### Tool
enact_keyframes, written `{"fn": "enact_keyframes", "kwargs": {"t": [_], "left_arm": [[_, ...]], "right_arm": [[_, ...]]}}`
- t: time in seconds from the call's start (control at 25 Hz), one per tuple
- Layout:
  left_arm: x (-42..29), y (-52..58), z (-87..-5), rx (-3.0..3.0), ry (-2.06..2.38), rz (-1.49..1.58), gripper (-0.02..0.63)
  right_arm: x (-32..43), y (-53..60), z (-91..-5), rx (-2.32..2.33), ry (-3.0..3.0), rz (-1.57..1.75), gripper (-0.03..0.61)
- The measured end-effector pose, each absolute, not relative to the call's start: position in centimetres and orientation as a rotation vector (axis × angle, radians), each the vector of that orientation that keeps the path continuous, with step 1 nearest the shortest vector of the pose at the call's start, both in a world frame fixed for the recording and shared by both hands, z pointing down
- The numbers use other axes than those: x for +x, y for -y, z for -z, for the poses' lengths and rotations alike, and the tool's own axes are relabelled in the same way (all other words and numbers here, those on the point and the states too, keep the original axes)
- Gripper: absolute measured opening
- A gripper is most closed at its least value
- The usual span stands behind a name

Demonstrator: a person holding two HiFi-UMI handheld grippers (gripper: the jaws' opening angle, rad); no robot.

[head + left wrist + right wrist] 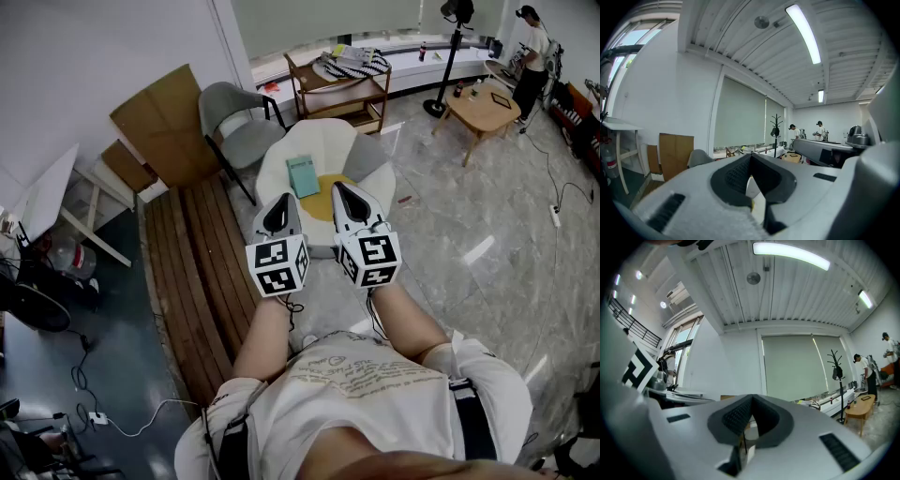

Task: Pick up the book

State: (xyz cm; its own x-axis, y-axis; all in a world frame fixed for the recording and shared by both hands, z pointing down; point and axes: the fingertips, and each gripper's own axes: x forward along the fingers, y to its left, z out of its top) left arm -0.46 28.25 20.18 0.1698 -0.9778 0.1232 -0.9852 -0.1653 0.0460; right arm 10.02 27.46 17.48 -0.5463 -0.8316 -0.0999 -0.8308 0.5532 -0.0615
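Observation:
The book (302, 175) is teal and lies flat on a low white flower-shaped table (323, 141) with a yellow centre. In the head view my two grippers are side by side just short of the table's near edge, both pointing at it. My left gripper (279, 202) is shut with nothing in it, its tip below and left of the book. My right gripper (341, 190) is shut and empty too, to the right of the book. In each gripper view the jaws meet at the tip, left gripper (750, 157) and right gripper (750, 399), and the book is hidden behind them.
A grey chair (234, 122) stands left of the table, with cardboard sheets (159, 127) against the wall. Behind the table is a wooden shelf cart (342, 84). A wooden coffee table (483, 108), a tripod stand (448, 56) and a person (532, 56) are at the far right. Wooden decking (202, 272) runs along my left.

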Motion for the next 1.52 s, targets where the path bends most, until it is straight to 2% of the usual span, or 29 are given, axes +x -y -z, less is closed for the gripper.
{"fn": "enact_keyframes", "kwargs": {"t": [0.4, 1.16, 1.52], "left_arm": [[-0.3, -26.3, -20.3, 2.349, 1.902, -0.077, 0.020], [-6.9, -24.1, -22.2, 2.391, 1.826, -0.105, 0.020], [-7.4, -23.1, -24.4, 2.393, 1.753, -0.129, 0.020]], "right_arm": [[9.8, -25.5, -17.8, -1.460, -2.641, 0.042, 0.026], [2.7, -23.3, -19.3, -1.569, -2.606, 0.064, 0.028], [2.4, -22.4, -20.8, -1.627, -2.588, 0.098, 0.028]]}}
